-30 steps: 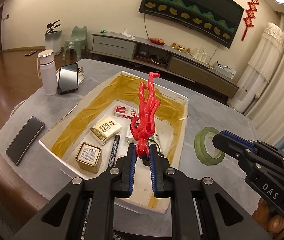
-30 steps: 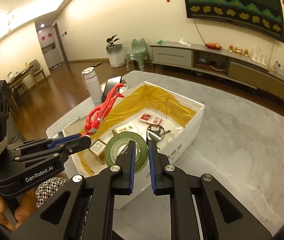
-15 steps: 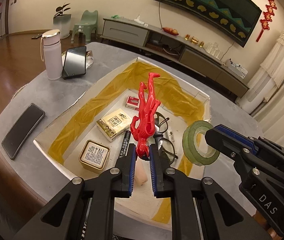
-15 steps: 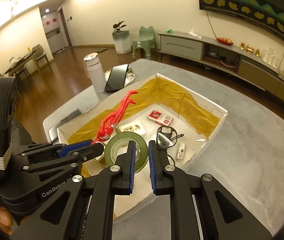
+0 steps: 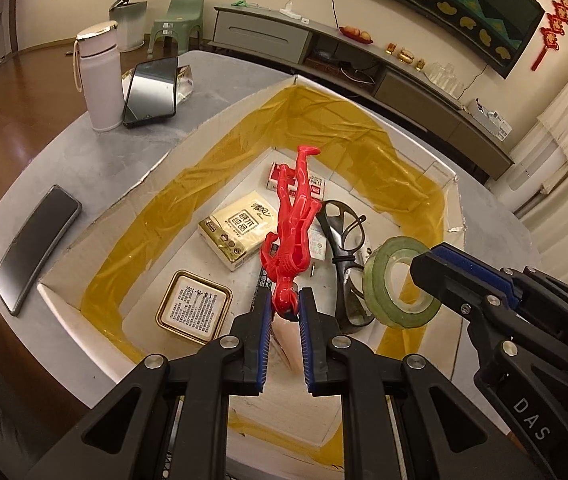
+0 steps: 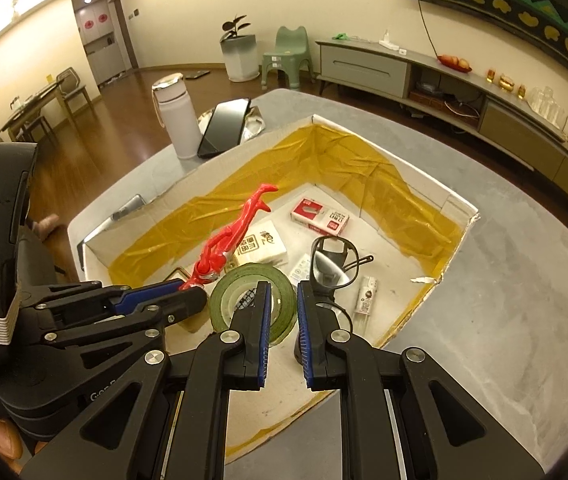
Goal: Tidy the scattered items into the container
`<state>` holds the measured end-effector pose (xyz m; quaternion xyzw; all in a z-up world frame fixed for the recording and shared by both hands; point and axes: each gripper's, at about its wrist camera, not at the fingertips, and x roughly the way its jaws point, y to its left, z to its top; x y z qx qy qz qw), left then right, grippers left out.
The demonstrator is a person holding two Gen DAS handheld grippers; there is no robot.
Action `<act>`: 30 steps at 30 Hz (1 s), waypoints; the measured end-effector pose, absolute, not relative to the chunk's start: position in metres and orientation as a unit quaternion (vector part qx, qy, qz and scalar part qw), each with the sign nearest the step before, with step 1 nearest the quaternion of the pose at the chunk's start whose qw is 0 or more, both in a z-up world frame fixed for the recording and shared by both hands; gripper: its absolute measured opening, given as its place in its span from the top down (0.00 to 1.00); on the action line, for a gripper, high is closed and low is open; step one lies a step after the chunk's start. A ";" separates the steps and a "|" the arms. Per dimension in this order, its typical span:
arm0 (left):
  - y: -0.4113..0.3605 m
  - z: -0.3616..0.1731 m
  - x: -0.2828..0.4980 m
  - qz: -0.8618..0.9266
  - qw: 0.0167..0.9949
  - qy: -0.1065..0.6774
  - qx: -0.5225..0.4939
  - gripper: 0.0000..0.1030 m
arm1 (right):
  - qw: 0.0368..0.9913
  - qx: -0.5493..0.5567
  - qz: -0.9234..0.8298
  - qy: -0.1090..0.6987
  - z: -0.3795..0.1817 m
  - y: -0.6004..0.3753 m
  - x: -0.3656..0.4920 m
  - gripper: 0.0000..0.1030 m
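L gripper (image 5: 285, 307) pinches red toy (image 5: 294, 224); R gripper (image 6: 283, 307) clamps green tape (image 6: 244, 298). Both over box (image 5: 156, 168). Next: lower, let go.

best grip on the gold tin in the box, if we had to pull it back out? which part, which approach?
Judgement: take the gold tin top-down, one claw finger on each of two opposite side walls. It lies flat on the box floor with its label face up, so only the rim is offered. It sits in the near-left corner close to the wall, so set the fingers along the axis that seems to have more room.
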<state>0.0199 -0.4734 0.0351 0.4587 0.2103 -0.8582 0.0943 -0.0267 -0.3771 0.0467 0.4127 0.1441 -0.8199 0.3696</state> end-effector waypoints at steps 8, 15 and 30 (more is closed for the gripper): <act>-0.472 0.032 0.018 -0.860 0.084 0.209 0.458 0.69 | 0.371 0.418 -0.816 0.149 0.042 -0.383 -0.029 0.77; -0.481 0.037 0.024 -0.863 0.089 0.221 0.445 0.62 | 0.348 0.419 -0.827 0.143 0.048 -0.376 -0.031 0.51; -0.468 0.053 0.036 -0.878 0.089 0.205 0.424 0.62 | 0.328 0.380 -0.851 0.152 0.069 -0.363 -0.018 0.48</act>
